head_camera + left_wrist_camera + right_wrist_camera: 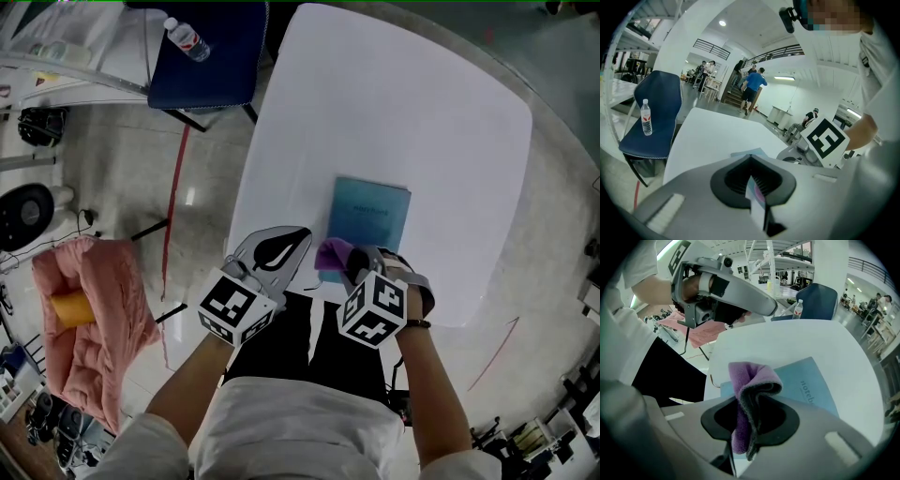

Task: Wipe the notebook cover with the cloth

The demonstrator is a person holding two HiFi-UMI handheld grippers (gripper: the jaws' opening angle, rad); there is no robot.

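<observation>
A light-blue notebook (368, 214) lies flat on the white table (394, 103), near its front edge. My right gripper (349, 255) is shut on a folded purple cloth (333, 253), which hangs at the notebook's near left corner. In the right gripper view the cloth (749, 394) stands up between the jaws, with the notebook (806, 385) just beyond. My left gripper (296, 236) hovers at the table's near left edge, left of the cloth. Its jaws are shut with nothing held, as the left gripper view (751, 161) shows. I cannot tell whether the cloth touches the cover.
A dark blue chair (208, 56) with a water bottle (187, 39) on it stands beyond the table's far left corner. A pink blanket (103, 323) with a yellow roll (70, 307) lies on the floor at the left. Several people (752, 89) stand far behind.
</observation>
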